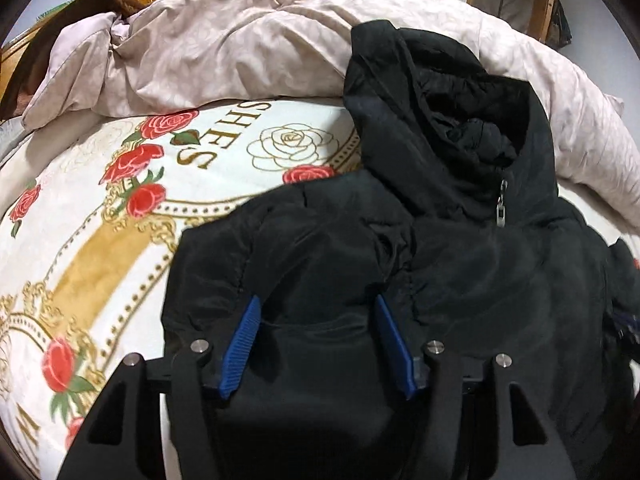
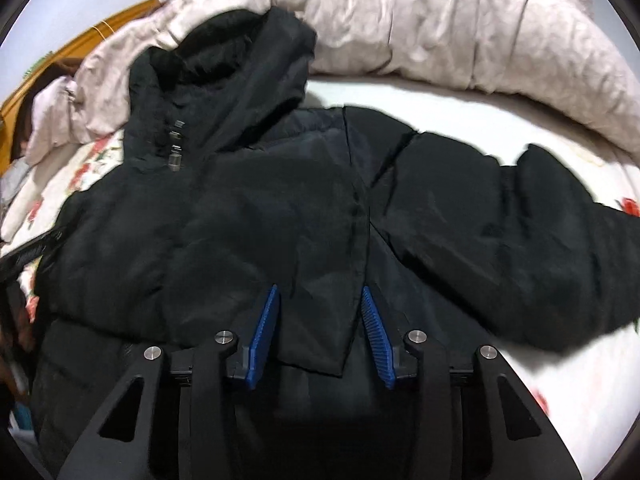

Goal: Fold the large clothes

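Two grippers, left gripper (image 1: 318,306) and right gripper (image 2: 319,294), half open over black jacket (image 2: 256,208), holding nothing clearly. Close fully, then fold evenly.

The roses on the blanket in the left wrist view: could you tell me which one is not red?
The gold-outlined white rose between the lettering and the black jacket; all the others are filled red.
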### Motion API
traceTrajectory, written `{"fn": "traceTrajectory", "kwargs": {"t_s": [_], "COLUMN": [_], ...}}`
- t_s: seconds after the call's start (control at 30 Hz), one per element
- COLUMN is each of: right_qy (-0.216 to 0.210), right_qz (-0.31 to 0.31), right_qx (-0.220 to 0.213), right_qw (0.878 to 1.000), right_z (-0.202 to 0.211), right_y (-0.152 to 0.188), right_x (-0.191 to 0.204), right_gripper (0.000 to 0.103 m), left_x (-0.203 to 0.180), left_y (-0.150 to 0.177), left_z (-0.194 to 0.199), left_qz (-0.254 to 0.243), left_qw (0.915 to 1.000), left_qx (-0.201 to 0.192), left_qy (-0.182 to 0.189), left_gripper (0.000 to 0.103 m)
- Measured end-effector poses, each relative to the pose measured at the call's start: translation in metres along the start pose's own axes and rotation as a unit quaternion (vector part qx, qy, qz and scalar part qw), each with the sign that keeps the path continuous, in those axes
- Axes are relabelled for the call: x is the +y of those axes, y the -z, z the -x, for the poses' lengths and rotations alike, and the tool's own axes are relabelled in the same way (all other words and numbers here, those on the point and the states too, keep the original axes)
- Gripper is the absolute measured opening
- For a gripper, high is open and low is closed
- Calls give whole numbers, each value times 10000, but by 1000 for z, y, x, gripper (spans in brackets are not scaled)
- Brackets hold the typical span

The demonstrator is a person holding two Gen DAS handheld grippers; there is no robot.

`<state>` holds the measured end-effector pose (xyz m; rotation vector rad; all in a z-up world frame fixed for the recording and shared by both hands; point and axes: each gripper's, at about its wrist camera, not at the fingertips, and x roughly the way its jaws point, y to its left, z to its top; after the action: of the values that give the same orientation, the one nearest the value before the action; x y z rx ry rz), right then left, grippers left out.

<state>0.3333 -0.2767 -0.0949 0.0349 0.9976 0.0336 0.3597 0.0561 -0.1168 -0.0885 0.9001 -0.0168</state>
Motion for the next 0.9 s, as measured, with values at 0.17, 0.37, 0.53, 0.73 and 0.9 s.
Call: {"fn": "traceTrajectory", "kwargs": {"t_s": [0.17, 0.37, 0.53, 0.73, 0.9], "right_qy": [175, 165, 153, 109, 60], "right_qz": [167, 44, -143, -494, -896], "right_qx": [52, -63, -261, -474, -548], "right_qw": [9997, 9998, 9994, 9976, 9945], "right_z": [-16, 26, 83, 146, 188], "right_y": [-7, 2, 28, 64, 94], "right_x": [5, -1, -17, -36, -61], "right_gripper": [44, 44, 44, 46, 67], "left_x": [-2, -5, -18, -45, -70], "left_y": [2, -4, 5, 29, 52], "left_z": [-4, 28, 77, 143, 184], "left_qz": [19, 112, 55, 54, -61], "left_qw": [10000, 9999, 9996, 9983, 9978], "left_qx": [-59, -49, -209, -279, -281], "left_qy": [-51, 41, 197, 513, 601], "left_gripper": [62, 62, 62, 62, 62]}}
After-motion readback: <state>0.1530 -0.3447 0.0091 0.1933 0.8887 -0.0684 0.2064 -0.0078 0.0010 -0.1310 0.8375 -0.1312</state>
